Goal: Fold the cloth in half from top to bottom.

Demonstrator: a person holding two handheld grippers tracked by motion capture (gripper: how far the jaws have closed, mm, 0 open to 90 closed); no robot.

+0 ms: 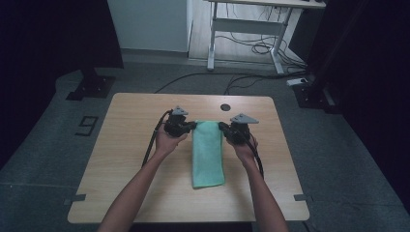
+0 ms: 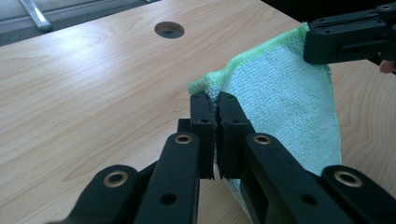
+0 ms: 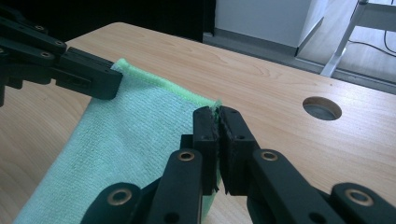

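A folded green towel (image 1: 208,154) lies lengthwise in the middle of the wooden table (image 1: 125,145). My left gripper (image 1: 193,125) is shut on the towel's far left corner, and the towel (image 2: 285,98) bunches between its jaws in the left gripper view (image 2: 212,99). My right gripper (image 1: 221,126) is shut on the far right corner, where the towel (image 3: 126,140) edge is pinched between its jaws (image 3: 215,113). The far edge looks lifted slightly off the table. Each gripper view also shows the other gripper at the opposite corner.
A round cable hole (image 1: 225,107) sits in the table just beyond the towel. Black cables trail from both grippers along the forearms. Behind the table stand a white desk frame (image 1: 246,29) and floor cables.
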